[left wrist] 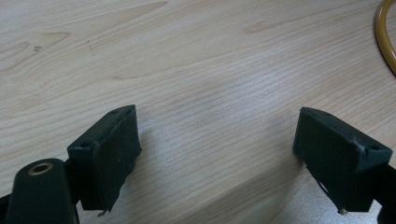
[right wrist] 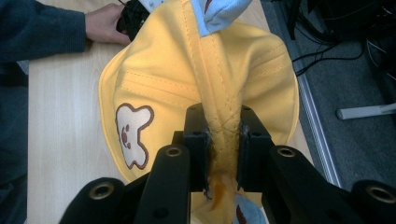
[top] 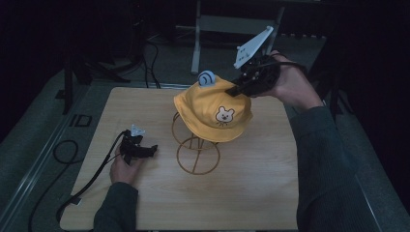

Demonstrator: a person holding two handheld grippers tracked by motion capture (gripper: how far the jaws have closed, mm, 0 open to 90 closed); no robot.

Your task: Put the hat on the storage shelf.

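Pinching a fold of the yellow hat (right wrist: 205,84) in the right gripper (right wrist: 223,140); left gripper (left wrist: 217,149) wide open, empty, over the desk (left wrist: 196,56).

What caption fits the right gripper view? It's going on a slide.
Right hand-held gripper pinches a fold of the yellow bear-face hat above the wooden table.

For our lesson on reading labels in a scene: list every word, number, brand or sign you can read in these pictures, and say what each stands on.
"ID": dark letters on the floor just left of the wooden table, in the high view.
The yellow hat bears a bear-face patch, a picture without letters.
No readable text on the wire stand, the left gripper or the right gripper.
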